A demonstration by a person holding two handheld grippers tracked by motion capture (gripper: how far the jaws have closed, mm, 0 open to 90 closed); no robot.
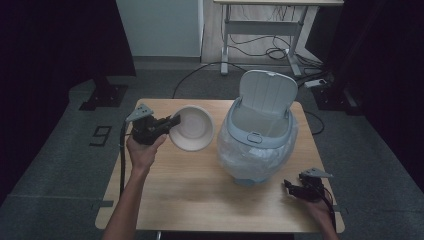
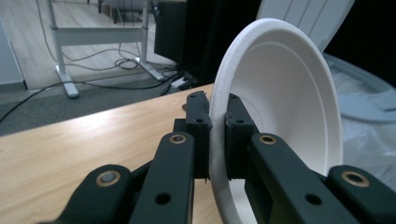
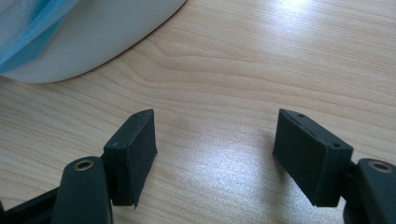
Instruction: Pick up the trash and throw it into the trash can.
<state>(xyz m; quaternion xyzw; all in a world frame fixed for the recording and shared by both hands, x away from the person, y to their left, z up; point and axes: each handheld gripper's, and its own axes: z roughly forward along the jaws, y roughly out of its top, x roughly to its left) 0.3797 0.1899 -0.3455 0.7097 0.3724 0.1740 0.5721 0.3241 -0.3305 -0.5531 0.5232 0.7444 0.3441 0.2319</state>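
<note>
Left gripper (image 1: pixel 172 121) clamped tight on the rim of a white foam bowl (image 1: pixel 192 127), one pad inside the wall, one outside, as in the left gripper view (image 2: pixel 218 135). Bowl (image 2: pixel 280 102) held clear of the surface (image 1: pixel 190 190), tipped on its side with the mouth turned toward the bin: a rim pinch suited to a thin, light wall, and a tilt probably meant for dropping it in. Nothing visible inside the bowl, though its far floor sits in shade.

Bare wood between bowl and bin, a short free path to the right; left edge of the surface just beside the holding hand, so little slack that way.

Pale blue bin (image 1: pixel 257 145) near the middle-right, lined with a clear bag, lid (image 1: pixel 266 92) swung up and back, mouth wide open. Raised lid stands as a wall at the far side, so approach best made from the near or left rim.

Right gripper (image 1: pixel 291 187) low at the near right corner, jaws spread wide with nothing between them, bare wood under the gap in the right gripper view (image 3: pixel 215 154); bin base (image 3: pixel 93 32) just beyond. Surface edge near this hand too.
</note>
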